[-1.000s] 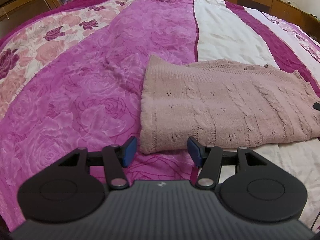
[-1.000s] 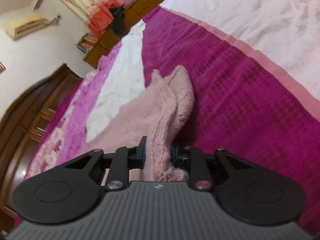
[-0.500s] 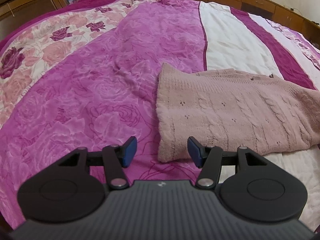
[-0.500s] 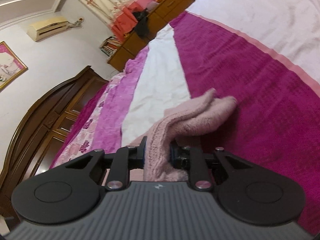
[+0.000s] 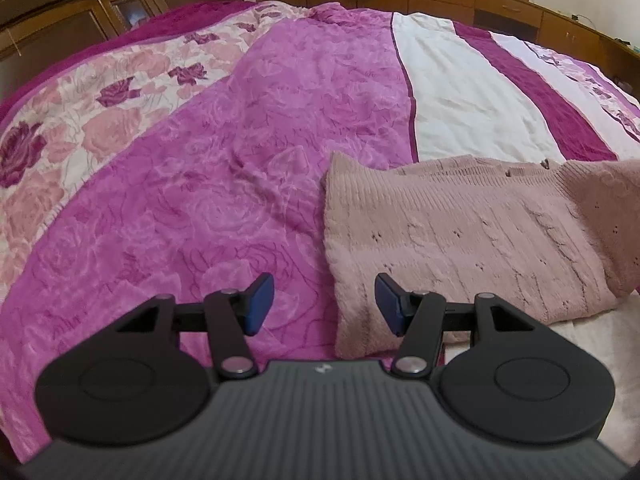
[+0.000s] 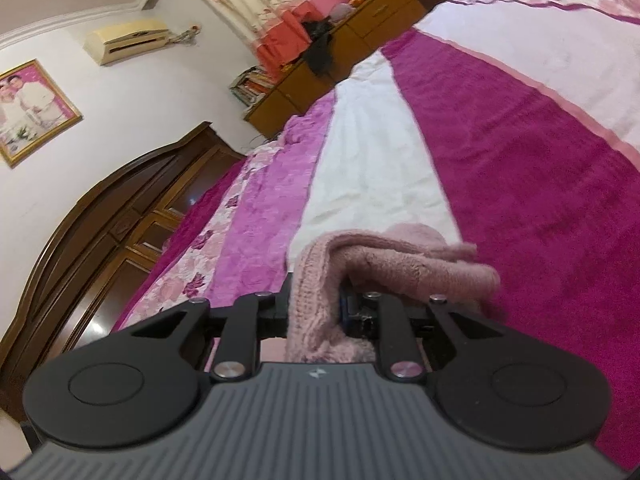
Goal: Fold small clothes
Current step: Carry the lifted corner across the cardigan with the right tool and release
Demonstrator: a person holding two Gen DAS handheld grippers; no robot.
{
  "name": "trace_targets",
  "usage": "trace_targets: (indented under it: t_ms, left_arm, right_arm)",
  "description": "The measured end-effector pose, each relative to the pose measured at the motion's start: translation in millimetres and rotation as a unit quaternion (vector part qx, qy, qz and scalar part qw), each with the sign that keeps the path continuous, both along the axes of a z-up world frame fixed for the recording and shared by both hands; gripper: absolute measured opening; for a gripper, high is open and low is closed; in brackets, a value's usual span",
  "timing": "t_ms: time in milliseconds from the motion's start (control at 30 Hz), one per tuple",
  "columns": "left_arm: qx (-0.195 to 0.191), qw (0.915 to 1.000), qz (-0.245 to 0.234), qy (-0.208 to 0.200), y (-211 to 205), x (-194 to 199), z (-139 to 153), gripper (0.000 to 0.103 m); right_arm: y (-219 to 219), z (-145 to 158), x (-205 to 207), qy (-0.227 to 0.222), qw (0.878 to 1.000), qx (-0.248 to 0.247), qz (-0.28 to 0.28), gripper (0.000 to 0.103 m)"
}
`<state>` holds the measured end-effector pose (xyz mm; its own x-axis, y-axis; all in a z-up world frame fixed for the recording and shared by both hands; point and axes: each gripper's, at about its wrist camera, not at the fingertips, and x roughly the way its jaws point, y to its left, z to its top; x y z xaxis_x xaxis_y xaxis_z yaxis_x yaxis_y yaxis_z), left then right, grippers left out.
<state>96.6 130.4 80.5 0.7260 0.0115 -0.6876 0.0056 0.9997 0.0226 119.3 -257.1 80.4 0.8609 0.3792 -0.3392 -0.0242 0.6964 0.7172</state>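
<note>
My right gripper pinches a bunched fold of the pink sweater; my left gripper hangs half-wide over the bedspread, holding nothing.

One pink knitted sweater, one bedspread, two tools.

1. In the left wrist view, we see the pink knit sweater run past the right edge of the frame, so its far end is cut off.
2. In the right wrist view, the sweater's bunched knit hides the pads of the right gripper.
3. The bedspread at centre right is smeared by motion blur.
4. The framed picture at upper left is cut by the edge.
</note>
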Motion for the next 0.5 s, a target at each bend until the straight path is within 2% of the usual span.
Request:
trace_targets:
  t_ms: [333, 500]
  left_arm:
    - [0.007, 0.9996, 0.007, -0.026, 22, -1, 16, 0.057]
    - [0.004, 0.9995, 0.013, -0.028, 34, -2, 15, 0.057]
  right_arm:
    - [77, 46, 16, -0.026, 0.997, 0.002, 0.076, 0.021]
    - [128, 56, 28, -0.019, 0.994, -0.012, 0.107, 0.021]
